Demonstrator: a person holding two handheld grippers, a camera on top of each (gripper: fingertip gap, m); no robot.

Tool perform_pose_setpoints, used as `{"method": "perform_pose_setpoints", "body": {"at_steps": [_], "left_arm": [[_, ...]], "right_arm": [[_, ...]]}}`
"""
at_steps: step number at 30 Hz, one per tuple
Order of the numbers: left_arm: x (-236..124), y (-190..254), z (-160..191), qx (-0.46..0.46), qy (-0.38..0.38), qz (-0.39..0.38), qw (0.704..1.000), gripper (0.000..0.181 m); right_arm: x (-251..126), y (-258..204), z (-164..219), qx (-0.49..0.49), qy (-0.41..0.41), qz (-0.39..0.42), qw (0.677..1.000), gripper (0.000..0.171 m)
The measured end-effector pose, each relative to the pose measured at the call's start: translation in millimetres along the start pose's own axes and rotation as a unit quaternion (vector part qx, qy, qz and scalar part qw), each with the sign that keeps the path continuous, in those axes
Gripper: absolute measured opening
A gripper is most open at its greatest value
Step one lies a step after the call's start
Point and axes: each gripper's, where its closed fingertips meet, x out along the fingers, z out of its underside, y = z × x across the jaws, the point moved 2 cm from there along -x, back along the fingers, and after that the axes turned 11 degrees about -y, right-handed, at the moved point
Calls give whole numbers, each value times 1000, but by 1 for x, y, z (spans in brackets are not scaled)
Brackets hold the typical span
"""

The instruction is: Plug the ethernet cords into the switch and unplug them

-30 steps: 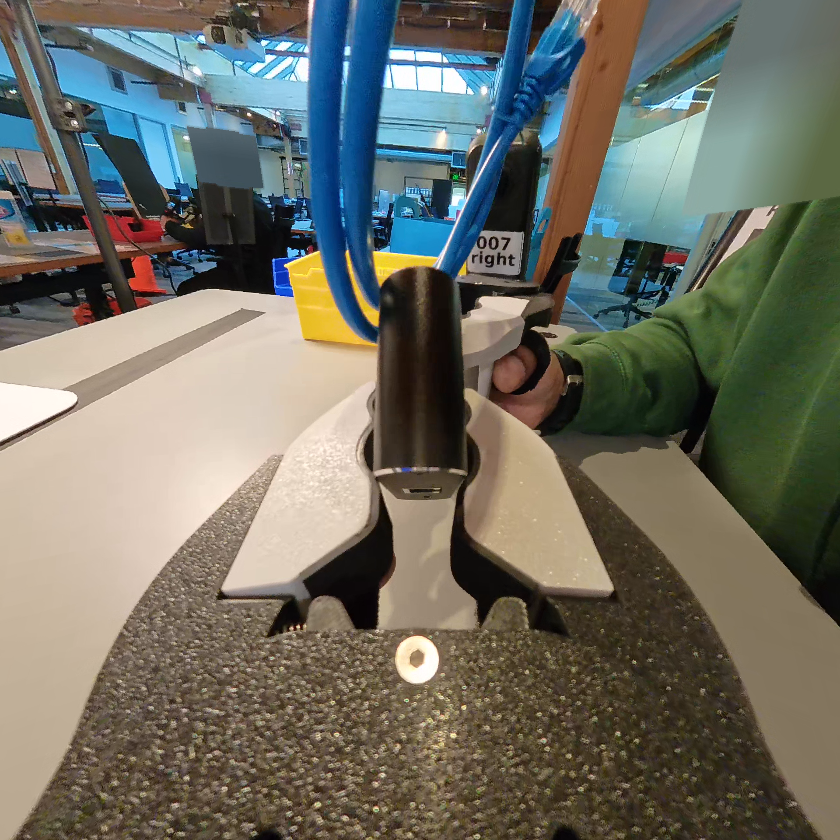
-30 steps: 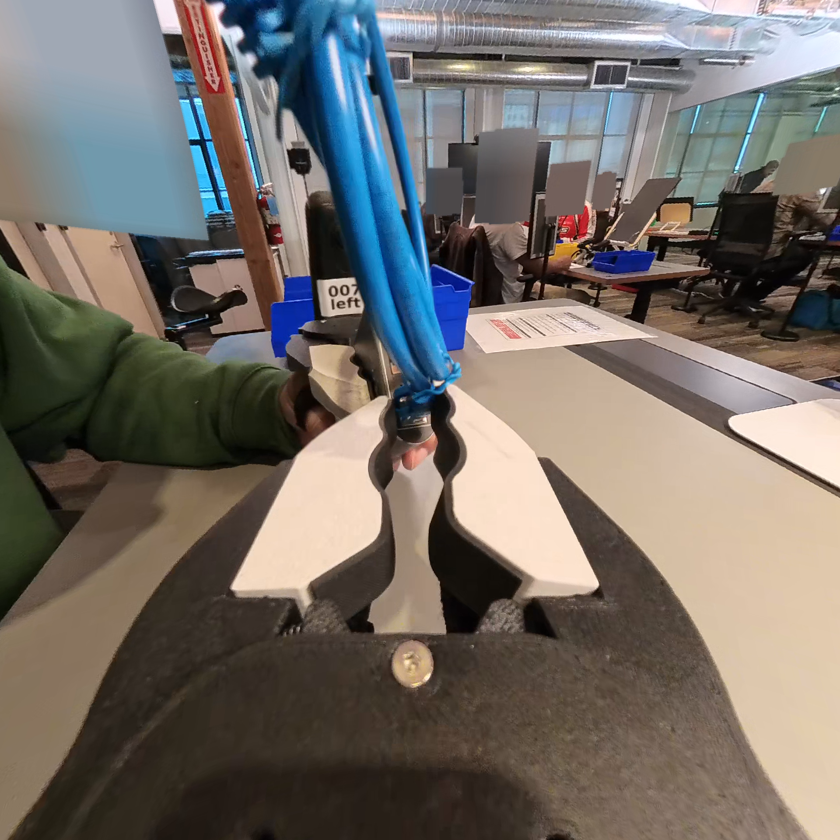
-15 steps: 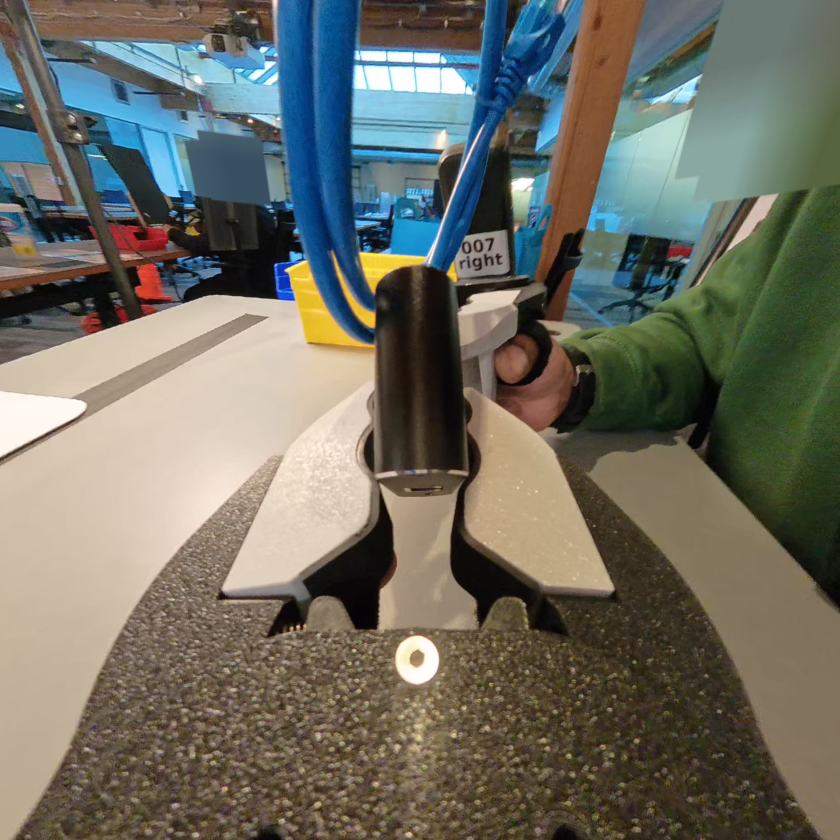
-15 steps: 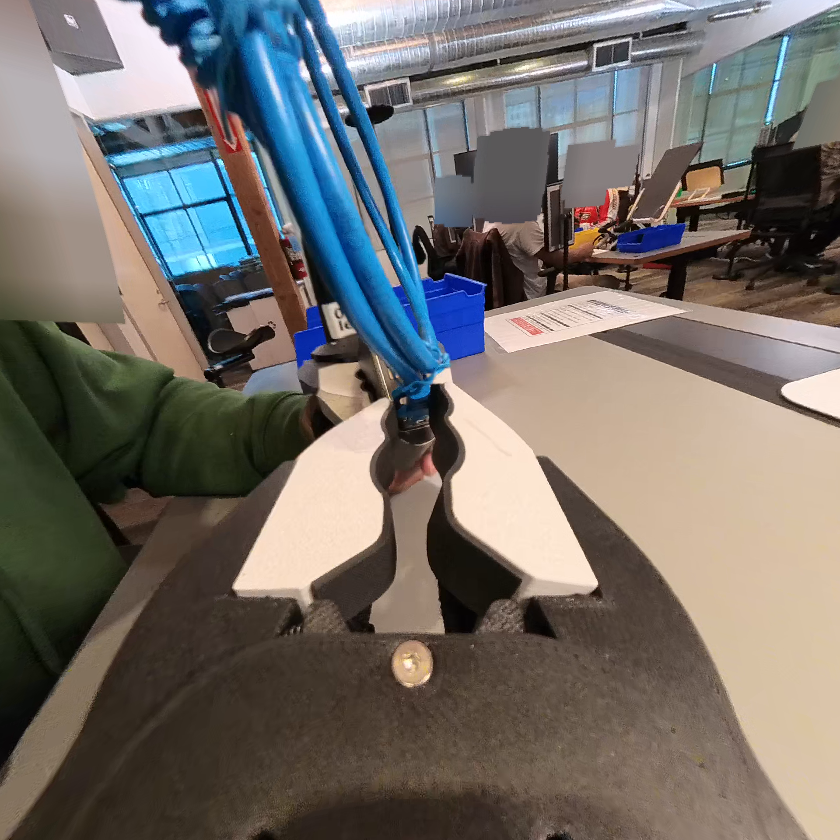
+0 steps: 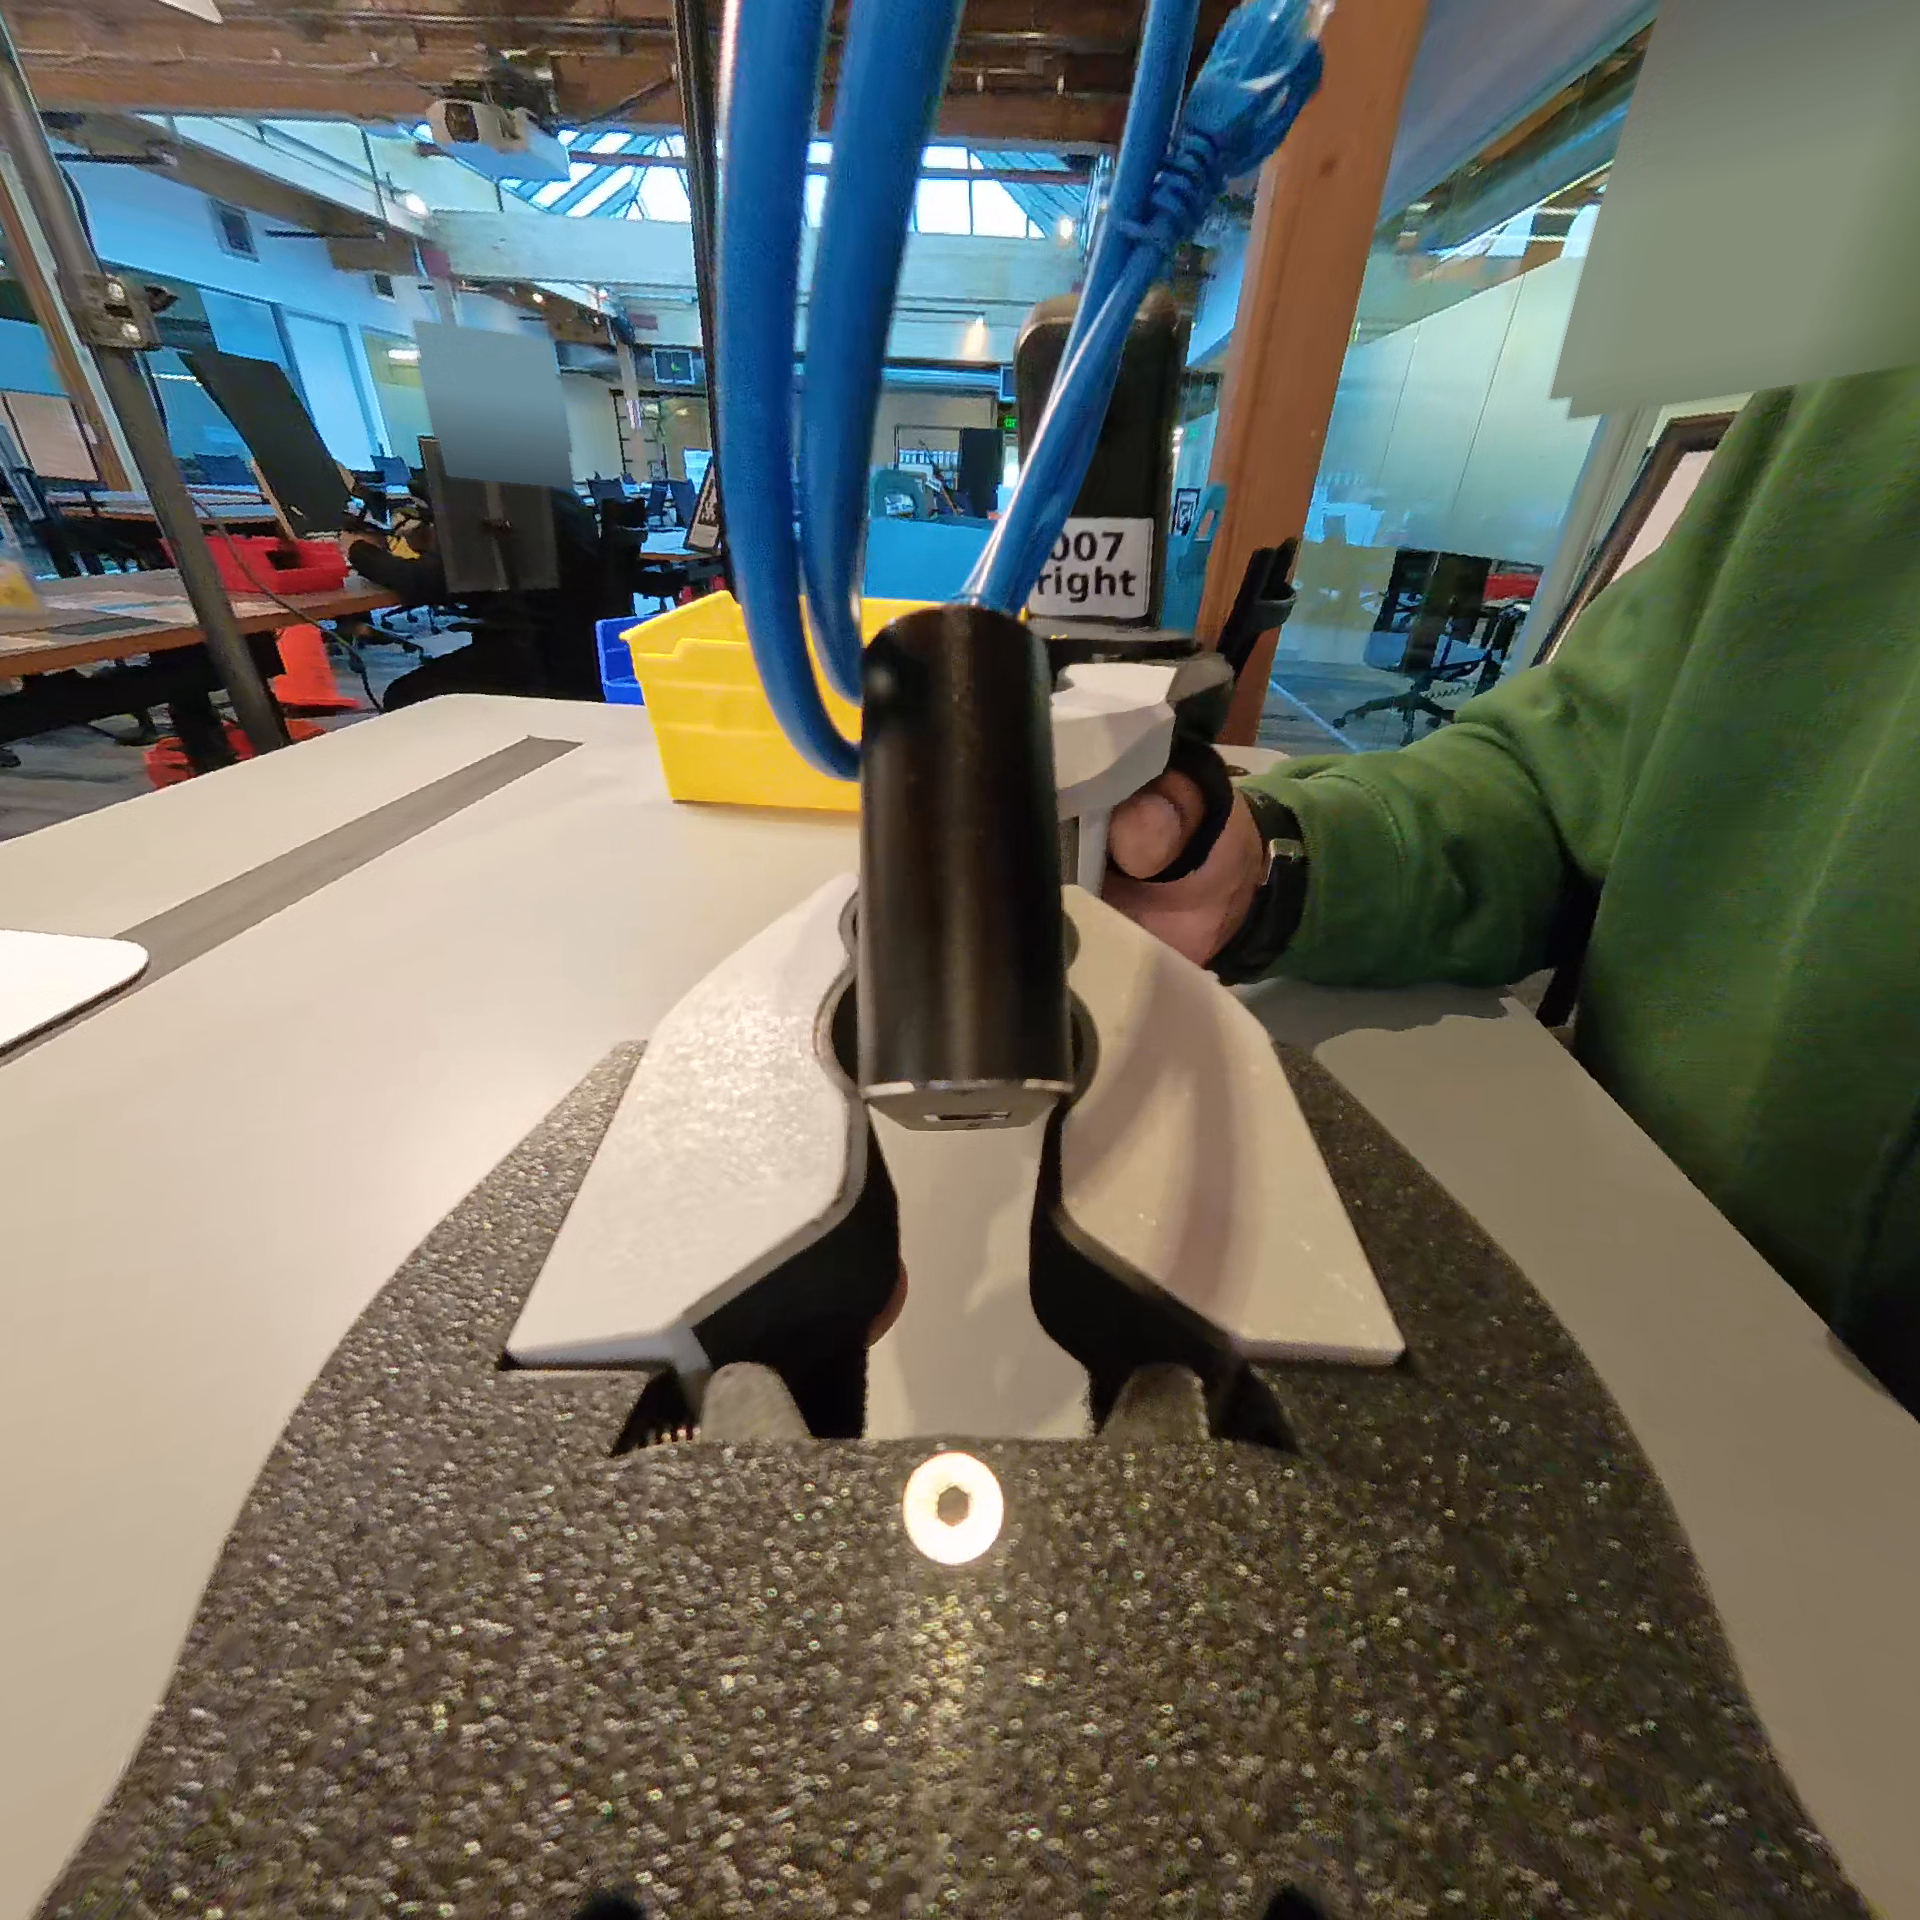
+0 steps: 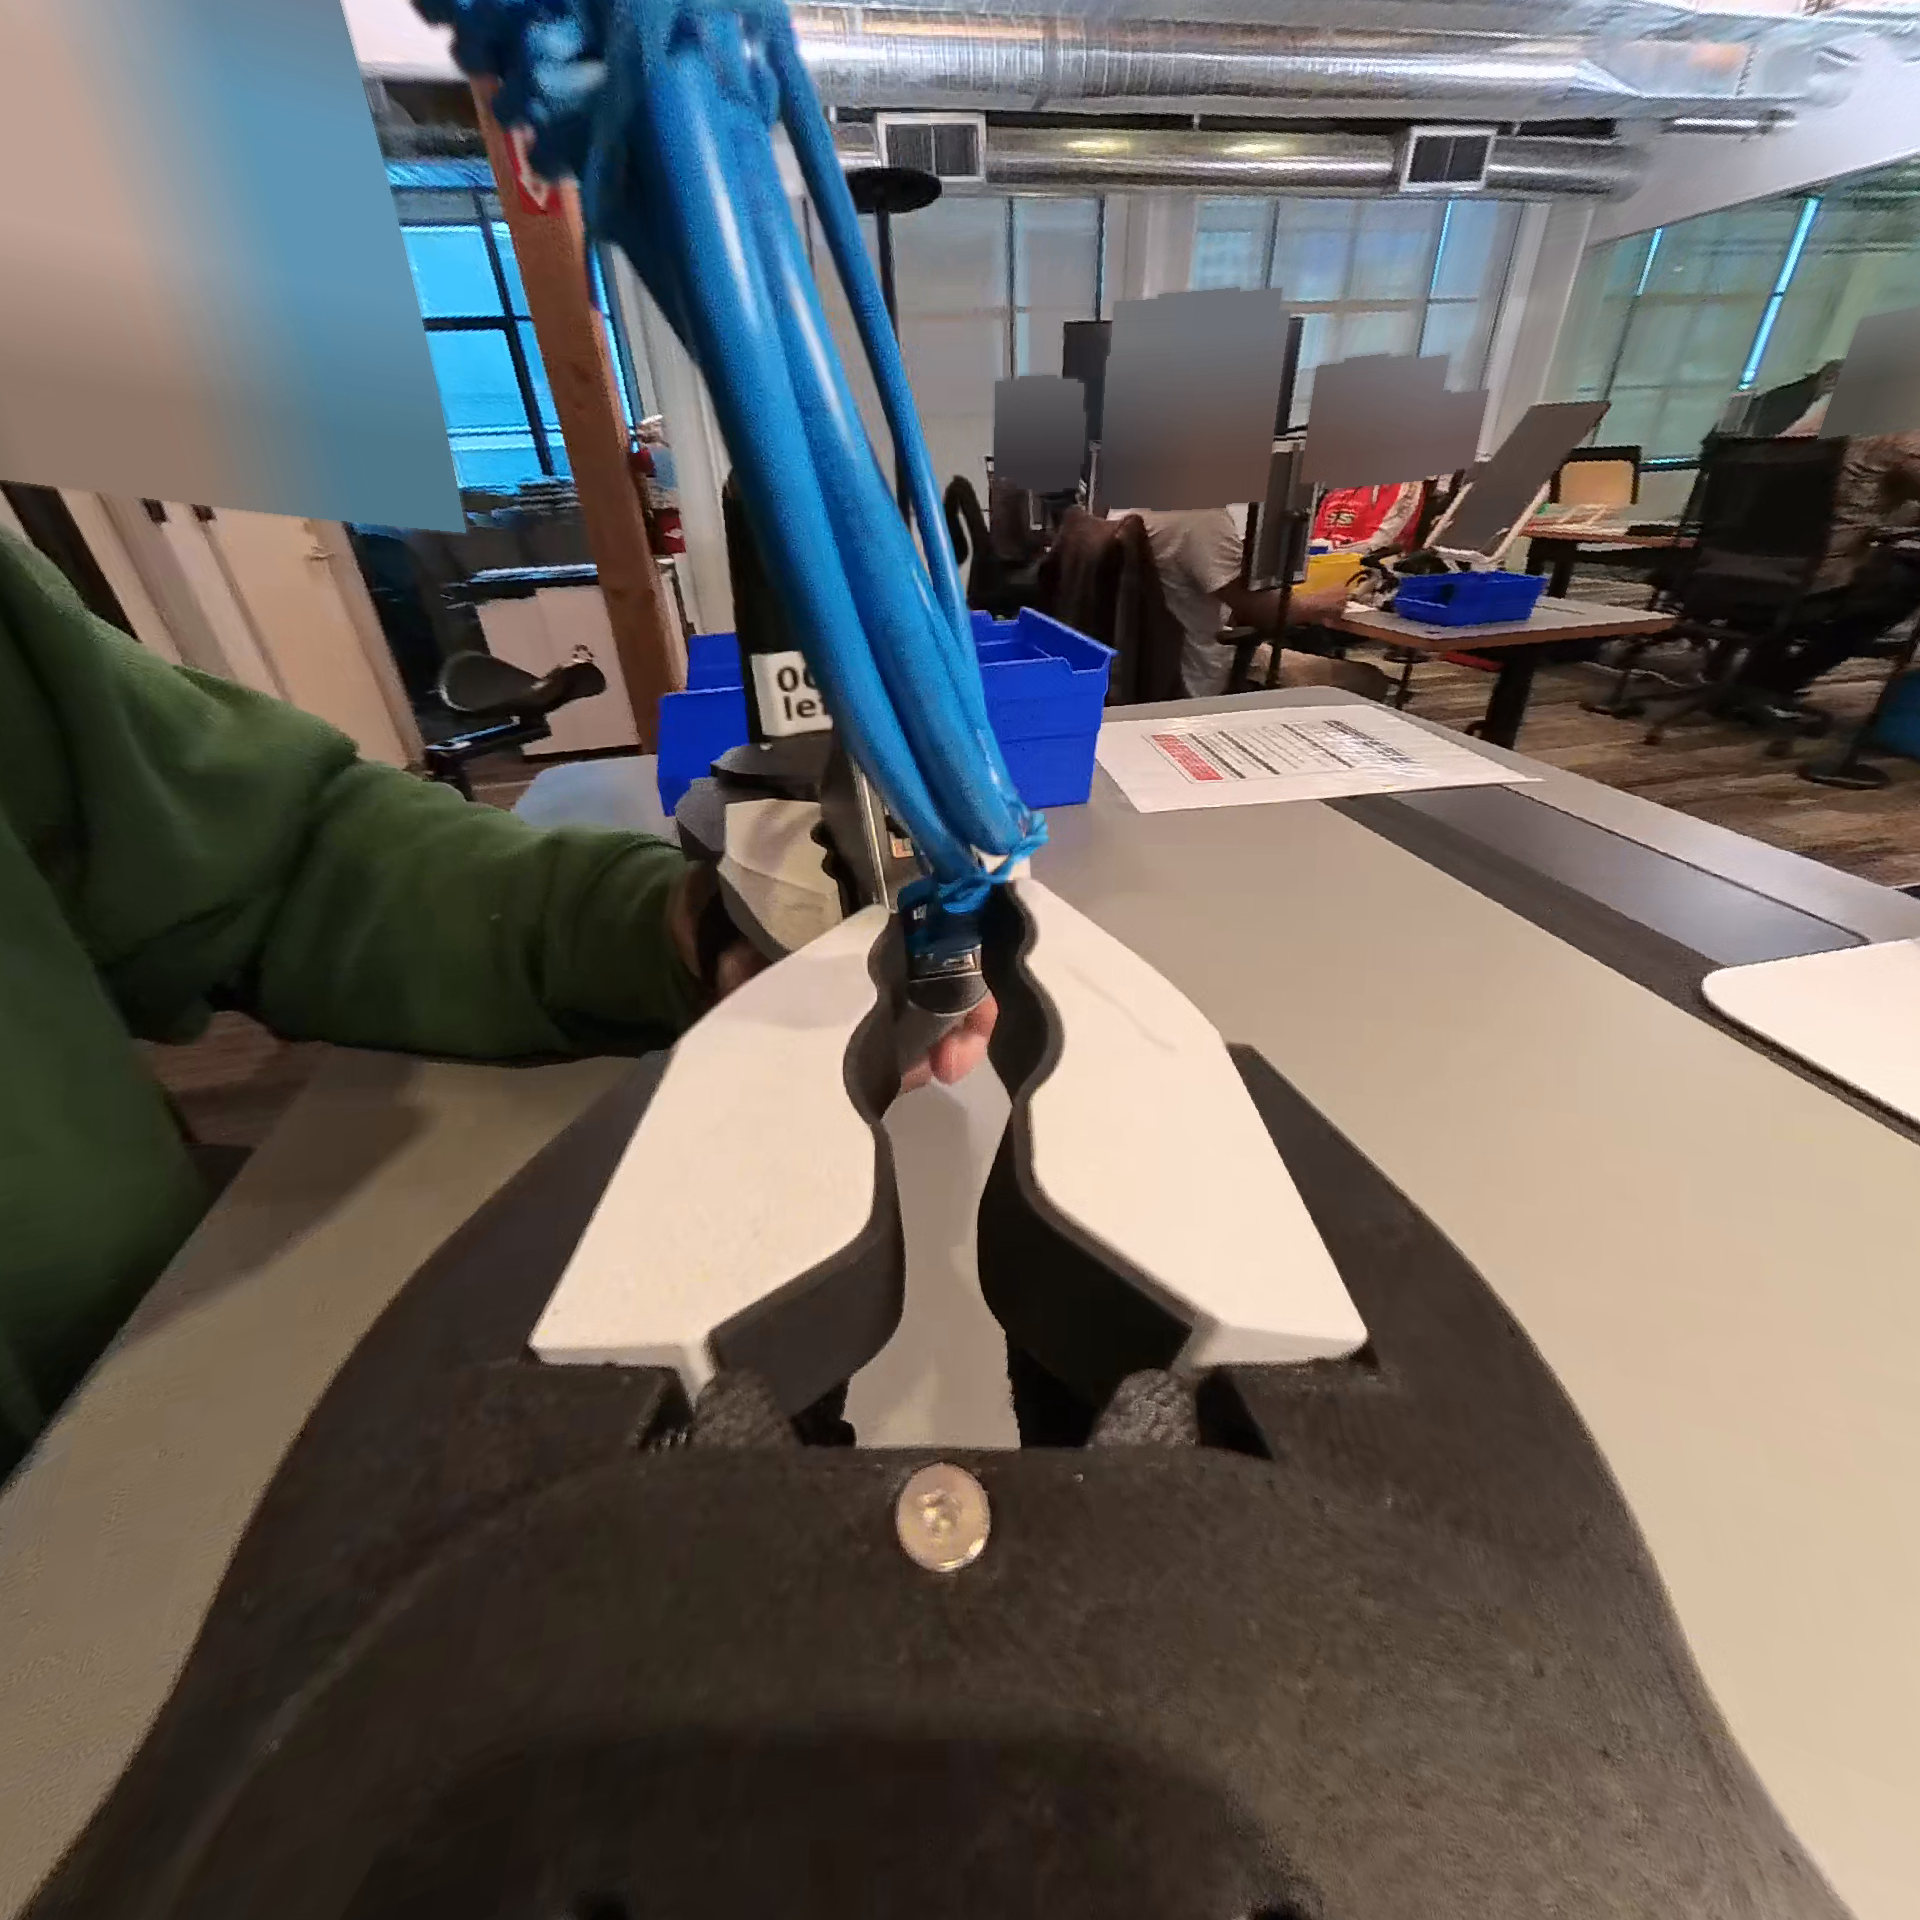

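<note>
My left gripper [image 5: 961, 966] is shut on the black switch [image 5: 961, 831] and holds it upright above the grey table [image 5: 312, 1091]. Blue ethernet cords [image 5: 769, 364] loop up from behind the switch's top, and one loose plug [image 5: 1262, 62] hangs at the upper edge. My right gripper [image 6: 951, 935] is shut on a blue cord plug [image 6: 935, 940] at its fingertips. The tied cord bundle [image 6: 831, 520] rises to the upper left. The right gripper [image 5: 1112, 717] sits just behind the switch, held by a hand. Where the plug meets the switch is hidden.
A yellow bin [image 5: 727, 717] stands on the table behind the switch. Blue bins [image 6: 1039, 696] and a printed sheet [image 6: 1299, 753] lie at the far side. A white pad [image 6: 1829, 1029] lies at the right. The person's green sleeve [image 5: 1558, 779] reaches in from the side. Left and right tips are no more than a few centimetres apart.
Both grippers keep their hold. The cord bundle has swayed slightly and the right wrist view has tilted a little. The switch stays in the same place in the left gripper.
</note>
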Motion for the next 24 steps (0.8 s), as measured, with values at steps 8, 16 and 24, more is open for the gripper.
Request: {"method": "perform_pose_setpoints", "body": {"at_steps": [8, 16, 24], "left_arm": [[0, -1, 0, 8, -3, -14, 1000, 29], [0, -5, 6, 34, -35, -35, 998, 28], [-7, 4, 18, 158, -103, -31, 982, 29]], "right_arm": [[0, 1, 0, -5, -3, 17, 1000, 14], [1, 4, 8, -2, -14, 25, 1000, 14], [7, -9, 22, -19, -52, -33, 998, 13]]}}
